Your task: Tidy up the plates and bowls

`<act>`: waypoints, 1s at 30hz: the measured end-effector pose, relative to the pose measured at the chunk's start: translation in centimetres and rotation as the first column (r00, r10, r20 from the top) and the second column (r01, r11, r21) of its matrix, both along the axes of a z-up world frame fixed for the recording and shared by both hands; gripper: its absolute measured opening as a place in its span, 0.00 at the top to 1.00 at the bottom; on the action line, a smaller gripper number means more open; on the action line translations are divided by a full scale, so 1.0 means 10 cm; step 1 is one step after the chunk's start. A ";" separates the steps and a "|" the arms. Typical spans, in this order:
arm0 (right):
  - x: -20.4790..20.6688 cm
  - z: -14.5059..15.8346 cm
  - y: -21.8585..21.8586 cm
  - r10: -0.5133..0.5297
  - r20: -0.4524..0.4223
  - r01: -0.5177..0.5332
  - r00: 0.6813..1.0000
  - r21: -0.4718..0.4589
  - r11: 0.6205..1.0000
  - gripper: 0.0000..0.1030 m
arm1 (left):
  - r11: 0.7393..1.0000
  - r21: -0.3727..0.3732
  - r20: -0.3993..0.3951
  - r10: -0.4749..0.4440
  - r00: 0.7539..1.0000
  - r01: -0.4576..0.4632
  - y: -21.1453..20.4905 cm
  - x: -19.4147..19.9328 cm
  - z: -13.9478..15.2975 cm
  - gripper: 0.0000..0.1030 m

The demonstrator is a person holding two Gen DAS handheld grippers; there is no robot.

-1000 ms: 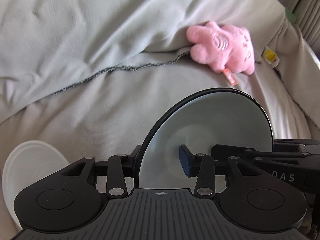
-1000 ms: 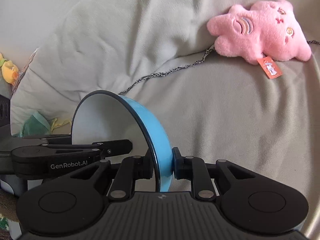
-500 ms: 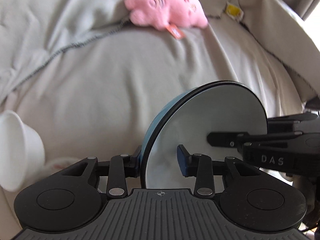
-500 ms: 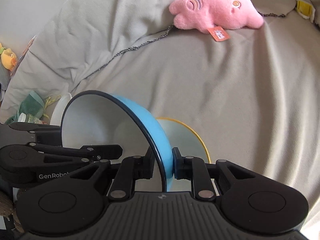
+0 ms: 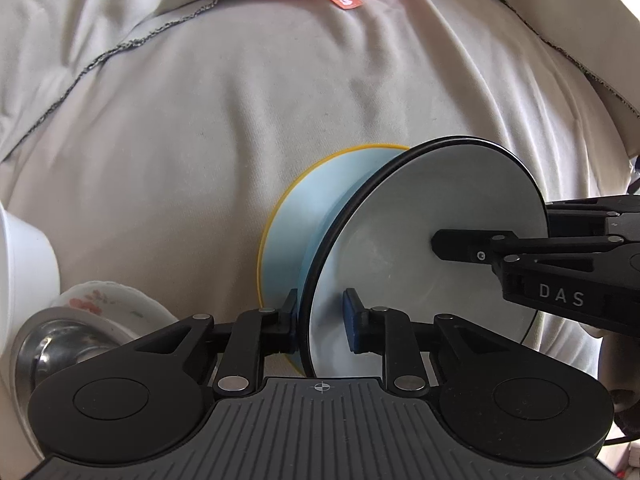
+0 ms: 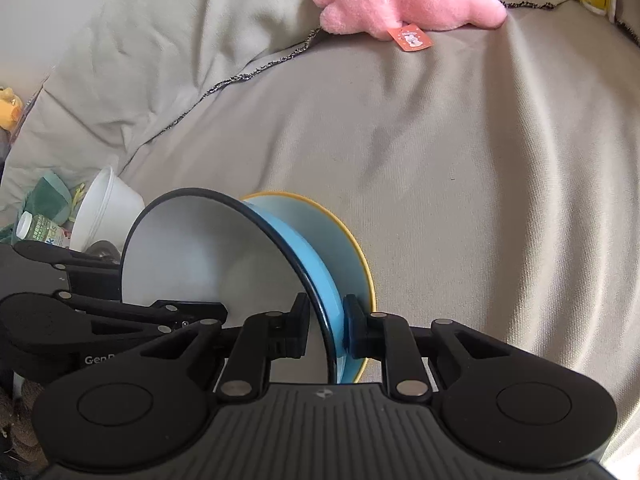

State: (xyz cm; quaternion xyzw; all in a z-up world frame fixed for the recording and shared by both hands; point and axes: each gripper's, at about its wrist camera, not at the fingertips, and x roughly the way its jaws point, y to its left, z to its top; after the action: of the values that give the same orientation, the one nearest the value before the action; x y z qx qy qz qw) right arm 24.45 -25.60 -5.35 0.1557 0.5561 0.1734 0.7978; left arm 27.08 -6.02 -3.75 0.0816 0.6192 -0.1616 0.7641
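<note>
Bowl: blue bowl (image 5: 424, 248), white inside, over yellow-rimmed bowl (image 5: 296, 232) on grey cover (image 5: 200, 140)
Right gripper (image 6: 326, 330): clamped on blue bowl's rim
Left gripper (image 5: 320, 320): jaws just closing astride rim, right pad apart
Far: pink plush (image 6: 408, 0)
Left: white bowl (image 6: 104, 208)

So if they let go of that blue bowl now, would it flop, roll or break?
The blue bowl looks rigid, keeping its shape though pinched only at the rim. Its round rim could roll or tip; the soft grey cover and the yellow-rimmed bowl beneath probably cushion it.
</note>
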 end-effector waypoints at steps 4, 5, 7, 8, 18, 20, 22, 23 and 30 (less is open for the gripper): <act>-0.03 0.02 -0.06 -0.001 0.001 0.001 1.000 0.020 1.000 0.83 | 1.000 0.002 0.010 -0.012 1.000 0.012 0.00 -0.02 0.02 0.77; -0.04 0.03 -0.08 -0.002 0.002 0.002 1.000 0.023 1.000 0.83 | 1.000 0.005 0.016 -0.018 1.000 0.018 0.00 -0.04 0.04 0.77; -0.04 0.06 -0.11 -0.003 0.006 0.003 1.000 0.029 1.000 0.83 | 1.000 0.001 0.025 -0.021 0.999 0.021 0.00 -0.04 0.07 0.77; -0.04 0.06 -0.12 -0.004 0.006 0.004 1.000 0.033 0.999 0.83 | 1.000 -0.003 0.027 -0.017 0.999 0.017 0.01 -0.02 0.08 0.77; -0.08 0.18 -0.12 0.001 0.055 0.000 0.998 -0.015 1.000 0.83 | 0.999 -0.041 0.066 0.021 0.998 -0.019 0.11 -0.04 0.17 0.78; -0.08 0.22 -0.12 -0.006 0.081 0.009 0.997 -0.026 1.000 0.83 | 0.999 -0.042 0.078 0.026 0.997 -0.022 0.13 -0.05 0.20 0.78; -0.07 0.29 -0.13 -0.009 0.117 0.013 0.993 -0.036 0.999 0.83 | 0.999 -0.037 0.108 0.025 0.994 -0.021 0.13 -0.07 0.25 0.78; -0.06 0.32 -0.13 -0.006 0.124 0.010 0.992 -0.030 1.000 0.83 | 0.999 -0.034 0.125 0.022 0.992 -0.018 0.13 -0.09 0.29 0.78; 0.00 0.25 -0.11 -0.006 0.087 0.009 0.996 -0.033 0.999 0.83 | 1.000 -0.022 0.174 0.002 0.985 0.002 0.10 -0.11 0.40 0.77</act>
State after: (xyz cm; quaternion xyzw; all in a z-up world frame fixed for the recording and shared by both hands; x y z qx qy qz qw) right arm 24.44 -26.71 -2.90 0.1367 0.5232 0.1675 0.8243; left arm 25.98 -5.05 0.29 0.0872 0.5483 -0.1607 0.8161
